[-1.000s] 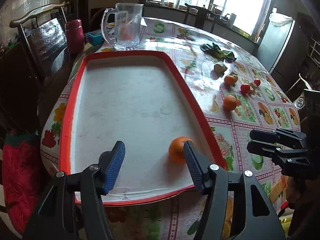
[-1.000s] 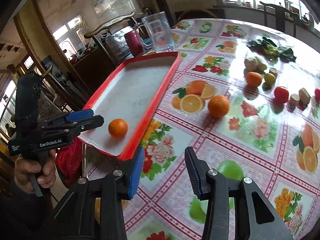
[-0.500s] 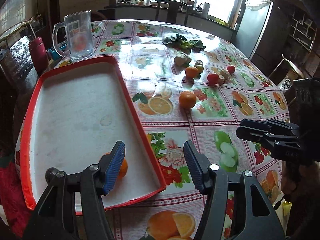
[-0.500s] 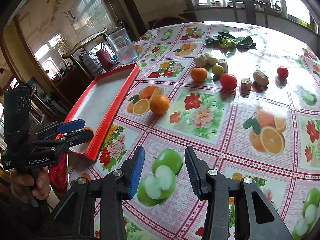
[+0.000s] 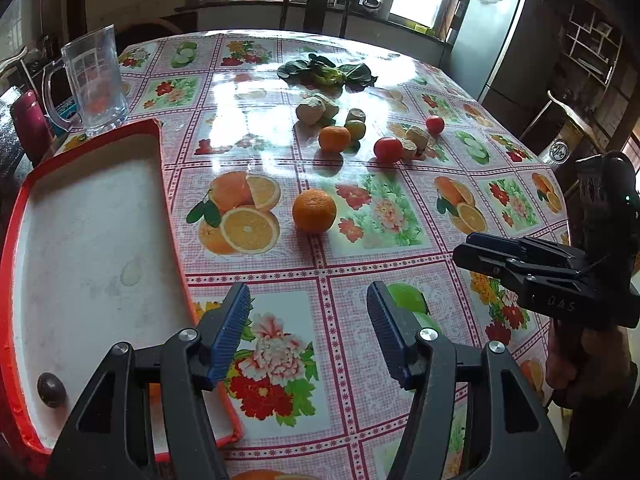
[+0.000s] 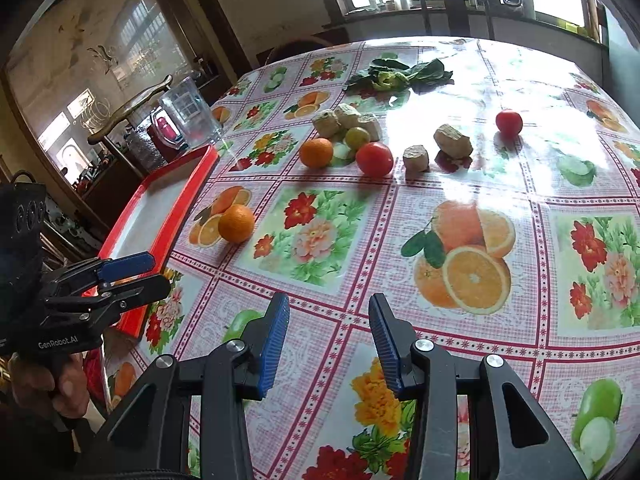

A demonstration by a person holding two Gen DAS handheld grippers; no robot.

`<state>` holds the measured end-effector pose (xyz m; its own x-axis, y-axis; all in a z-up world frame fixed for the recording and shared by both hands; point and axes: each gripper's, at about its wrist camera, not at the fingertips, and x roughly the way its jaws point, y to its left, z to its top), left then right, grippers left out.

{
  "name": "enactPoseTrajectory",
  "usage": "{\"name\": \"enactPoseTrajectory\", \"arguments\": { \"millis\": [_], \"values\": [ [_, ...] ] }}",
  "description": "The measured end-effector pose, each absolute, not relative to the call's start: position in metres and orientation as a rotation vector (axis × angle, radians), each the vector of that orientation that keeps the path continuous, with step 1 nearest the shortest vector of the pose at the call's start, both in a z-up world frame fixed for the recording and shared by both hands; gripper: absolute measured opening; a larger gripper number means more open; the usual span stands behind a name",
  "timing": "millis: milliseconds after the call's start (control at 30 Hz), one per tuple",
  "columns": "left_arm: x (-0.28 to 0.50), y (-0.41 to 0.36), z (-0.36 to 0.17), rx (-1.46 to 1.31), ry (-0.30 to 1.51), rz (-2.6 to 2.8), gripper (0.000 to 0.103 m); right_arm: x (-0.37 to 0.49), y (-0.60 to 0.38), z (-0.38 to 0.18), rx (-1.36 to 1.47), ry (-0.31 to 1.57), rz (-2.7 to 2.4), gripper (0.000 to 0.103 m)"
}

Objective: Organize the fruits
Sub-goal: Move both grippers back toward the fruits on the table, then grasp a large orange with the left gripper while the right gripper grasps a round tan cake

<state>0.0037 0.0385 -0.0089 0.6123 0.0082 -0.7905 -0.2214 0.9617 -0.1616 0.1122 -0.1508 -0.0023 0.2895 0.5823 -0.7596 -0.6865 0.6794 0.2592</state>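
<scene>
A red-rimmed white tray [image 5: 168,216] lies at the table's left; it also shows in the right wrist view [image 6: 160,232]. A dark round fruit [image 5: 51,389] lies in its near corner. A sliver of orange shows behind my left finger. On the cloth lie a near orange [image 5: 314,210] [image 6: 236,223], a far orange [image 5: 334,138] [image 6: 316,152], a green fruit [image 6: 357,136], two red tomatoes [image 5: 387,149] [image 6: 374,158] [image 6: 509,121]. My left gripper [image 5: 308,328] is open and empty above the cloth beside the tray. My right gripper [image 6: 325,340] is open and empty.
A glass mug [image 5: 94,80] and a red flask [image 5: 30,128] stand behind the tray. Leafy greens [image 5: 326,72] and several beige root chunks [image 6: 344,120] lie further back. Chairs stand around the table; a fridge [image 5: 484,52] is at the far right.
My left gripper has swung right, from over the tray and its orange to over the cloth. My right gripper has moved right and forward toward the fruits. Both stayed open.
</scene>
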Motion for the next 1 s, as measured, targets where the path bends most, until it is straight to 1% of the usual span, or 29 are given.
{"name": "enactPoseTrajectory", "arguments": {
  "millis": [333,400,567,700,733,767,800,833,867,933,1000],
  "values": [
    [0.05,0.03,-0.019,-0.239,0.93,0.113,0.06,0.175,-0.14,-0.001,-0.153,0.919,0.748,0.041],
    [0.058,0.031,-0.024,-0.244,0.943,0.117,0.06,0.191,-0.133,-0.006,-0.161,0.924,0.729,0.035],
    [0.075,0.037,-0.032,-0.25,0.957,0.128,0.06,0.222,-0.115,-0.016,-0.185,0.927,0.708,0.028],
    [0.087,0.041,-0.038,-0.246,0.966,0.135,0.06,0.235,-0.103,-0.017,-0.199,0.903,0.702,0.025],
    [0.089,0.042,-0.04,-0.251,0.967,0.134,0.059,0.237,-0.1,-0.017,-0.205,0.897,0.703,0.024],
    [0.089,0.042,-0.04,-0.242,0.955,0.136,0.053,0.237,-0.097,-0.017,-0.216,0.885,0.701,0.024],
    [0.09,0.041,-0.04,-0.231,0.951,0.141,0.051,0.236,-0.094,-0.018,-0.23,0.872,0.698,0.024],
    [0.091,0.041,-0.041,-0.223,0.95,0.143,0.043,0.235,-0.093,-0.018,-0.24,0.863,0.695,0.024],
    [0.091,0.041,-0.041,-0.217,0.947,0.148,0.038,0.234,-0.092,-0.018,-0.244,0.859,0.694,0.023],
    [0.09,0.043,-0.04,-0.228,0.943,0.141,0.031,0.232,-0.094,-0.018,-0.231,0.865,0.701,0.023],
    [0.088,0.046,-0.04,-0.256,0.941,0.122,0.03,0.225,-0.098,-0.015,-0.223,0.863,0.707,0.023]
  ]
}}
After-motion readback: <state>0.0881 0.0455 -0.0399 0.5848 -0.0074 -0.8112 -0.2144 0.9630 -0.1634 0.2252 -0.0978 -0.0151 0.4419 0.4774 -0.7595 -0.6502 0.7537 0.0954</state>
